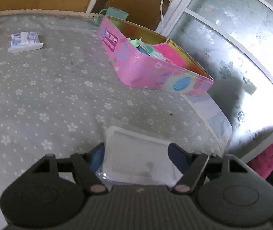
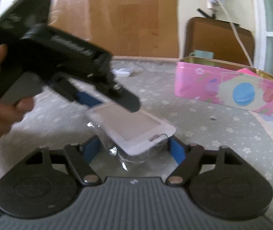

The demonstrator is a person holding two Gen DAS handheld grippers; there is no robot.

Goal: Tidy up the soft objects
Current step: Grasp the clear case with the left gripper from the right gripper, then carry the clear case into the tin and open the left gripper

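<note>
Grey cloth with a white flower print (image 1: 40, 95) covers the whole work surface and is edged with pale lace at the far side. To the right of it stands a frosted glass window in a white frame (image 1: 232, 57).

Pink rectangular tin with a macaron print and a gold inside (image 1: 136, 67) stands open on the cloth's far right part, near the edge. It holds soft pieces: a bright pink slab (image 1: 167, 51) at the near end, and green and blue bits further in, too jumbled to tell apart.

Clear plastic box with a white snap lid (image 1: 134, 159) is on the near part of the cloth, well apart from the tin, between both tools. The right wrist view shows it tilted, its far end raised. Its contents are not legible.

Left gripper (image 1: 136, 147): blue pads sit against both long sides of the lid, so it grasps the box. A bare hand (image 2: 0, 103) holds its black handle, coming in from the left in the right wrist view.

Right gripper (image 2: 133, 145): blue pads flank the clear lower body of the box at its near end. Contact cannot be told, as motion blur hides the gaps.

Small white packet with blue print (image 1: 25, 41) lies flat on the far left of the cloth, well apart from everything else.

Pale teal cup with a handle (image 1: 115, 12) stands just behind the tin's far end.
</note>
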